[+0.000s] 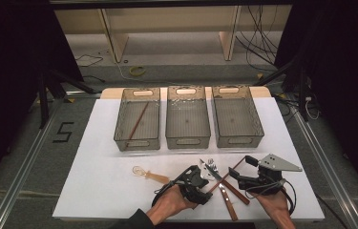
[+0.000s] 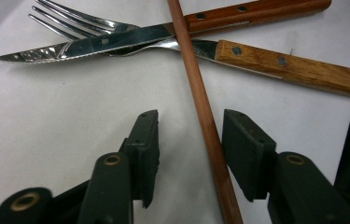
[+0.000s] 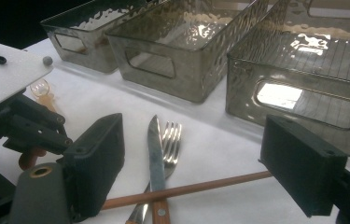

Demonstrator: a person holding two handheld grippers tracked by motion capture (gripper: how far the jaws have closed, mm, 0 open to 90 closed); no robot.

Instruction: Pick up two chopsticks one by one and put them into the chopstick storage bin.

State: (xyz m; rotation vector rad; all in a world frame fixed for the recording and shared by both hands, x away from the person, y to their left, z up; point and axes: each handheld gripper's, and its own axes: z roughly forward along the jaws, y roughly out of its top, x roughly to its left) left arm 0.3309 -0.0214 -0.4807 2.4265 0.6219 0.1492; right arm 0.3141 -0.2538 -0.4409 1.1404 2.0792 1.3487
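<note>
- The white counter (image 1: 119, 191) is lit brightly from above, while the surroundings are left dark in the high view.
- Glare is thrown off the knife blade (image 2: 93, 44) and the fork tines (image 2: 65, 18) — highlights nearly blown out.
- Bright reflections are seen on the tinted bins (image 3: 196, 42).
- The near jaws are rendered soft, dim and slightly blurred.

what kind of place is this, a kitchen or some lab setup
Most likely a lab or recording rig, not a kitchen: a white table framed by metal rails, loose cables on the floor behind, and three identical smoky bins lined up for sorting cutlery.
</note>
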